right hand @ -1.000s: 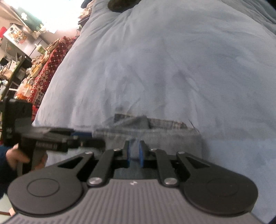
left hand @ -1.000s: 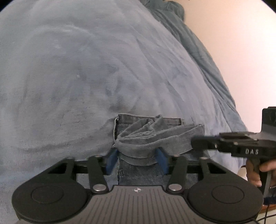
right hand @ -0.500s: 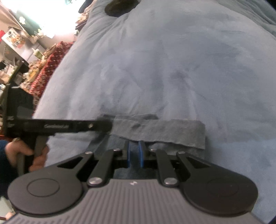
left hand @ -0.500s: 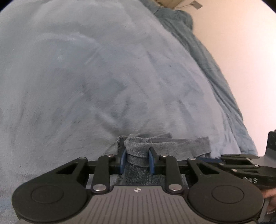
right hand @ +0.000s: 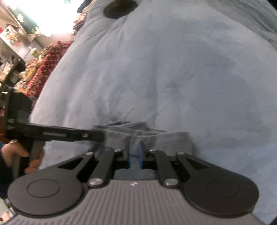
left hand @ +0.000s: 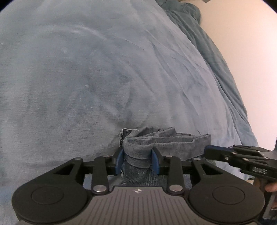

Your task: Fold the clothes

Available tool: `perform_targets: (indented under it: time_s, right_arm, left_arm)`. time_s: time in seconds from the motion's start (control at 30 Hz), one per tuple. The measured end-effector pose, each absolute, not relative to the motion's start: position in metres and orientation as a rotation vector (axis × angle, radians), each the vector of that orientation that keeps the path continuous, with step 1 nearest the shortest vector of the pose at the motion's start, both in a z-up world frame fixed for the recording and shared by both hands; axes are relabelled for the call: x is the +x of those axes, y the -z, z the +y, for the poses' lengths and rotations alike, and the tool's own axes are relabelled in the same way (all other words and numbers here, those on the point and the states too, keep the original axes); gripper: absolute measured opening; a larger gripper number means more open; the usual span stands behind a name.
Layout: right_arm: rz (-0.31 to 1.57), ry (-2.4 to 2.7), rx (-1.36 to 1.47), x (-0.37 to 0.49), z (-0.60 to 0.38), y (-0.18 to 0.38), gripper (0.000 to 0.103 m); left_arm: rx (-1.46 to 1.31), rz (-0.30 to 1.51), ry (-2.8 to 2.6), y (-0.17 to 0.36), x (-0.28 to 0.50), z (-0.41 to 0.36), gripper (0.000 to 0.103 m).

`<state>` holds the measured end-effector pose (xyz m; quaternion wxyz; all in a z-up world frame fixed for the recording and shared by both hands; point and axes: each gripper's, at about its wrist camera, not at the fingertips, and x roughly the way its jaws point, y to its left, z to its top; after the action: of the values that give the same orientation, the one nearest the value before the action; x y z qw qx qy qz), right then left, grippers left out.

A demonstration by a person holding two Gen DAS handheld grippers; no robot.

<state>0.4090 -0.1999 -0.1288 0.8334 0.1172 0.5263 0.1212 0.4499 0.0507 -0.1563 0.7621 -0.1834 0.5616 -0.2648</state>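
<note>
Since half a second ago the left tool [left hand: 137, 160] has widened its jaws a little, and the grey cloth [left hand: 166, 147] now sits higher and more bunched, its layered folds showing along the top edge. That tool's blue pads [left hand: 154, 161] press on both sides of a thick roll of the cloth at its left end. The right tool [right hand: 134, 155] has its jaws nearly closed, with a thin fold of the same cloth pinched between them, though this view is blurred. The cloth lies on a pale blue blanket [left hand: 86, 77] that covers the bed, at its near edge, with folded denim [left hand: 135, 174] just under it. In the right wrist view a hand [right hand: 20, 155] grips the left tool's handle; beyond the bed's left edge stand a red patterned cover [right hand: 45, 69] and cluttered shelves [right hand: 15, 38]. A dark round thing [right hand: 119, 8] rests at the far end of the bed.
</note>
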Motion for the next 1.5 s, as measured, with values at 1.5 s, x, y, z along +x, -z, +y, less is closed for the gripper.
perform_targets:
  time_s: [1.5]
  right_arm:
    - [1.189,-0.189,0.244,0.341,-0.241,0.147,0.001]
  left_arm:
    - [-0.146,1.227,0.62,0.143,0.36,0.023,0.002]
